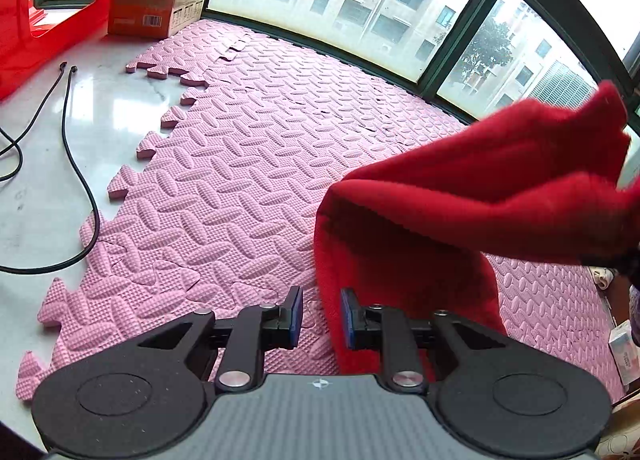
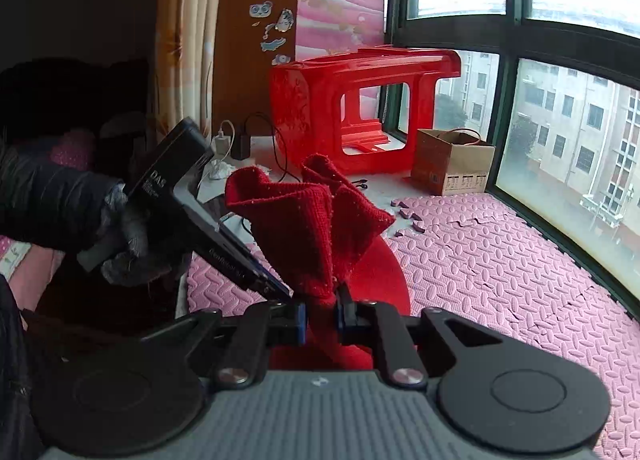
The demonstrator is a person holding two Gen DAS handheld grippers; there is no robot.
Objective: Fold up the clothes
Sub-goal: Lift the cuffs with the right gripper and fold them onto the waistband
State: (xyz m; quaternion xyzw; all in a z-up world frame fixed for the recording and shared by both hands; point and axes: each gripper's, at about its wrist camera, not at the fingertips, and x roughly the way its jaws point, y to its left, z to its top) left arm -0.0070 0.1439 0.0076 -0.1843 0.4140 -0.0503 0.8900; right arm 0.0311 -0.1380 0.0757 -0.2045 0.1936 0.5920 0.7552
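Two grippers work over the pink foam mat (image 1: 248,164). The right gripper (image 2: 322,314) is clamped on a bunched part of the red knitted garment (image 2: 312,228), which is lifted clear of the mat and fans out above its jaws. The left gripper (image 1: 320,316) has its jaws slightly apart with nothing pressed between them; in the left wrist view the garment (image 1: 460,212) hangs just right of its right pad, its long axis running up and to the right. The left gripper likely needs a small rightward shift to catch the hanging edge.
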